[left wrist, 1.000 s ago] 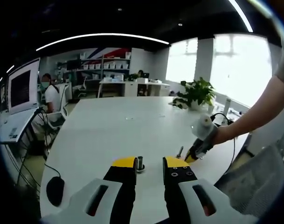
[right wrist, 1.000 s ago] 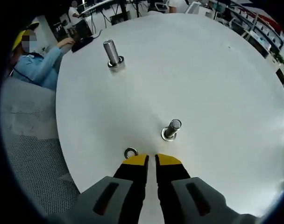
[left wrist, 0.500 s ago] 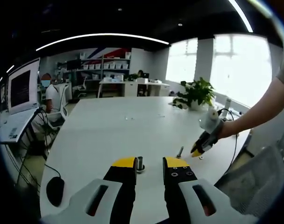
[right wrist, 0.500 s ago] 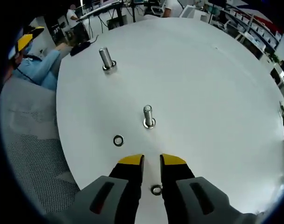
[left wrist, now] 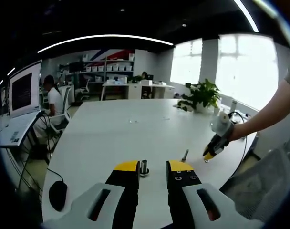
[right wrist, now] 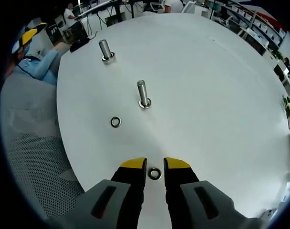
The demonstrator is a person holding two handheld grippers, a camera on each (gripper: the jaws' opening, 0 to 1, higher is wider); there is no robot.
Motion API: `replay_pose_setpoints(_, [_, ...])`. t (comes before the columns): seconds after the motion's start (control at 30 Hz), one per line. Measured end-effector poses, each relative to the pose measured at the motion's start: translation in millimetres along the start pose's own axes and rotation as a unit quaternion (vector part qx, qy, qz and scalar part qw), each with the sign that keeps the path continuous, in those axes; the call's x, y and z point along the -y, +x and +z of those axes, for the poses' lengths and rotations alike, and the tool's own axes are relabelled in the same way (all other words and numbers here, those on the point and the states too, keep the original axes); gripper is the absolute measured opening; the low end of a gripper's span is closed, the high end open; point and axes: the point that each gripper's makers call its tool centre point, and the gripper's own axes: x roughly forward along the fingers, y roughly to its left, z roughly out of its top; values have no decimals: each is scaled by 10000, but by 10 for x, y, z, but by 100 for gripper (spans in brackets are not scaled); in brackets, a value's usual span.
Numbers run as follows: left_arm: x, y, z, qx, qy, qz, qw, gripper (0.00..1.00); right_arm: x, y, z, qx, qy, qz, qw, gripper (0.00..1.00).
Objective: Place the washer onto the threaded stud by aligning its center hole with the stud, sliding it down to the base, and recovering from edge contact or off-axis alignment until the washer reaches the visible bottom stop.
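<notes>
White round table (right wrist: 221, 95) carries two upright threaded studs (right wrist: 143, 94) (right wrist: 105, 50) and two flat washers. Right gripper (right wrist: 155, 165), jaws parted, brackets one washer (right wrist: 154, 173) ungripped; the other washer (right wrist: 116, 122) lies beside. Left gripper (left wrist: 153, 168) hangs open, empty, near a stud.

You have two flat silver metal ring washers lying on the white table: one (right wrist: 154, 173) sits between your right jaws, the other (right wrist: 116, 122) lies farther out, near the closer of two upright threaded steel studs (right wrist: 143, 94), (right wrist: 105, 50).
</notes>
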Motion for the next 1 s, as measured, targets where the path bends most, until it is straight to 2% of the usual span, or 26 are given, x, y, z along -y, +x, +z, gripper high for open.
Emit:
replay_pose_setpoints(0.6, [-22,8,-15,-10,21,23,10000,20,-29,6,-202,-162,-65,-7,9998,18])
replay_pose_setpoints(1.0, [-22,3,-14,-13,20,37,10000,20,-30,57,-240,-228,-63,-9,9997,18])
